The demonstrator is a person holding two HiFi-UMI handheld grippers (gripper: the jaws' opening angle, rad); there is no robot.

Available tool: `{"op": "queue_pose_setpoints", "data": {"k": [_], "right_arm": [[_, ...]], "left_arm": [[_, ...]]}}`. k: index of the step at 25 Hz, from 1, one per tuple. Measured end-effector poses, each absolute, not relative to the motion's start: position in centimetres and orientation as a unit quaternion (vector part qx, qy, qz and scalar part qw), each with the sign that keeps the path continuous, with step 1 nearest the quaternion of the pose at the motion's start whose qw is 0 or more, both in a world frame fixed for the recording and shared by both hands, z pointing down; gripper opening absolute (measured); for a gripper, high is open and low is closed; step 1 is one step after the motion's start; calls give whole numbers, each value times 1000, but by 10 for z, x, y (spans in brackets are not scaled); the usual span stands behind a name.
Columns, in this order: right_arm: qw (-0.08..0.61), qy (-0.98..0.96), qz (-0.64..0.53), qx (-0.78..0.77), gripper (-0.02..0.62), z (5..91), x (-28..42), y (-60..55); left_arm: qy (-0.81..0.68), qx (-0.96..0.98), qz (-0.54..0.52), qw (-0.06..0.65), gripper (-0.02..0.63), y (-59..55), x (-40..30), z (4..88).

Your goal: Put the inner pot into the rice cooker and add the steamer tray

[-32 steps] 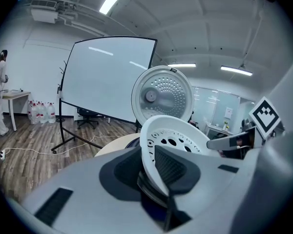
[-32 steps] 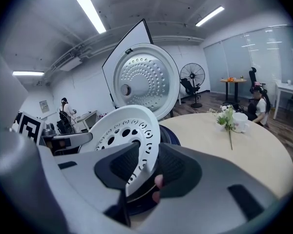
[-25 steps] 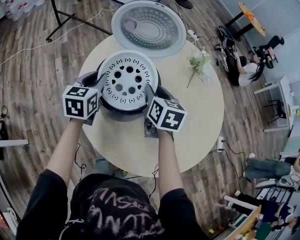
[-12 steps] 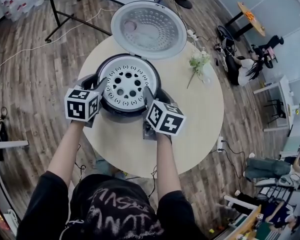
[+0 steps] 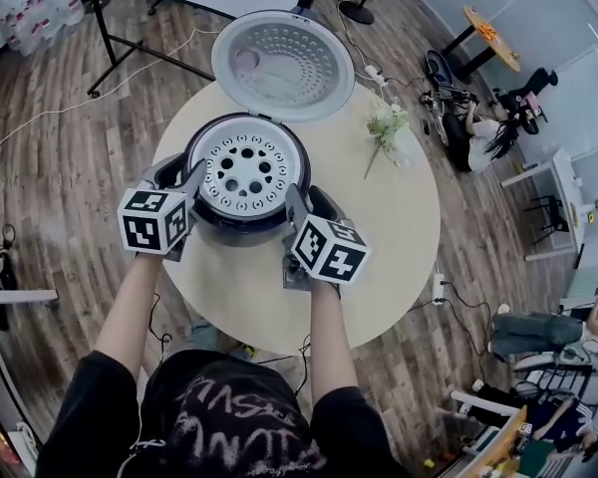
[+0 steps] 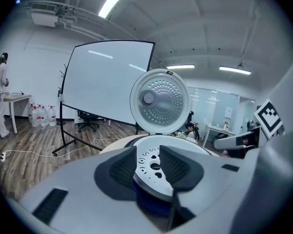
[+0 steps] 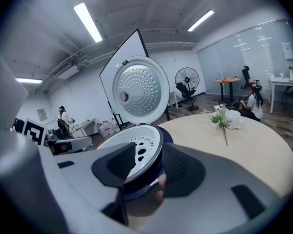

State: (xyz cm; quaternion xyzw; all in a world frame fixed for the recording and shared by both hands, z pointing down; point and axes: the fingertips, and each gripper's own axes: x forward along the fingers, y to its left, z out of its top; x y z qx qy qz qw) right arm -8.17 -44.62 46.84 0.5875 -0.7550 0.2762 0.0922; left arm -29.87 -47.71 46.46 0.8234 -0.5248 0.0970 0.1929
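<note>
While the steamer tray (image 5: 245, 163) sits flat in the mouth of the rice cooker (image 5: 229, 233), I read my left gripper (image 5: 179, 175) at its 9 o'clock and my right gripper (image 5: 307, 202) at its 4 o'clock, both equally near. Each straddles the rim with jaws partly apart and pads not pressing; the right's are closing. Being round, the tray has no long axis. I can't see the inner pot beneath it. I count 1 tray, 1 cooker, 1 raised lid (image 5: 282, 65) at 12 o'clock and 2 grippers.
</note>
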Motion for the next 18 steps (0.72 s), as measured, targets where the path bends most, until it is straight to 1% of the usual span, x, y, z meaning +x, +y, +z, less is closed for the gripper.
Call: {"op": "queue_pose_setpoints", "data": {"k": [5, 8, 14, 18], "right_arm": [[73, -754, 268, 595, 156, 457, -69, -424], [67, -753, 259, 602, 133, 451, -62, -411], [41, -749, 250, 612, 75, 437, -45, -380], [23, -740, 242, 627, 25, 428, -24, -357]], "left_arm": [[-526, 828, 81, 178, 136, -459, -295, 448], [-527, 830, 74, 167, 113, -448, -291, 440], [-522, 838, 68, 144, 67, -421, -275, 424], [-517, 843, 67, 133, 33, -403, -262, 419]]}}
